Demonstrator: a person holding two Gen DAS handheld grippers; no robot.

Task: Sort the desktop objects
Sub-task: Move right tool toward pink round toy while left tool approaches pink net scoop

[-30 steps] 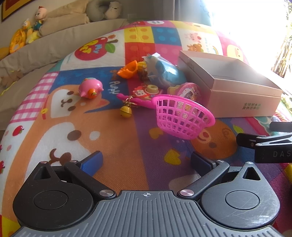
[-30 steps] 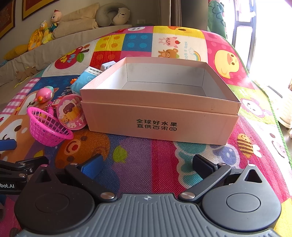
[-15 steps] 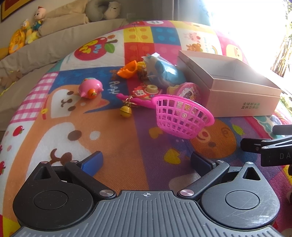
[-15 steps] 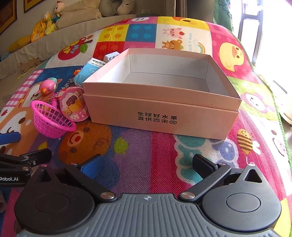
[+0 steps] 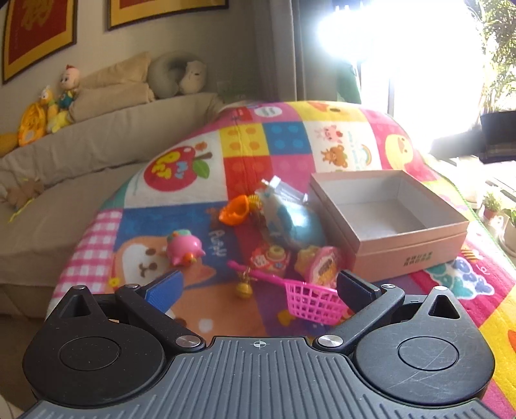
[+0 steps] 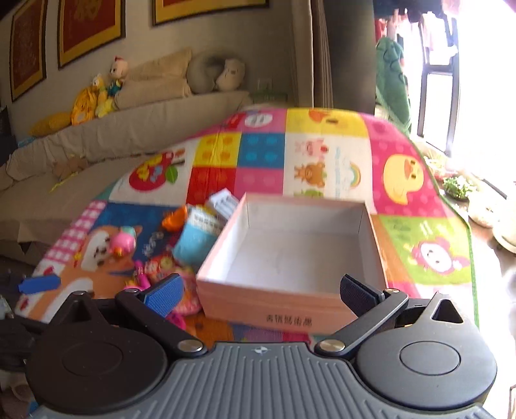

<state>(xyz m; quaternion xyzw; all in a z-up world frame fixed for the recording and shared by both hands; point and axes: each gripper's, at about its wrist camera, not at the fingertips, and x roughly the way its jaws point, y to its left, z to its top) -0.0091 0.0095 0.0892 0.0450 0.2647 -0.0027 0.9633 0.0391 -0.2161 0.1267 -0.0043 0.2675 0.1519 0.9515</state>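
Bright patchwork play mat [image 5: 338, 145] fills the floor, cartoon animals and a big apple printed across it. Beige sofa [image 5: 96, 145] runs along the wall, plush toys [image 5: 48, 109] lined on its back, framed pictures [image 6: 90, 29] above, window glare flooding the right. Left gripper [image 5: 258, 287] hangs above the mat, jaws apart, holding nothing. Right gripper [image 6: 261, 290] likewise spread wide and empty. The pink box [image 6: 290, 258] sits open on the mat; the toys cluster just left of it, the pink basket [image 5: 309, 303] nearest the left gripper, the pink pig toy [image 5: 183, 248] further left.
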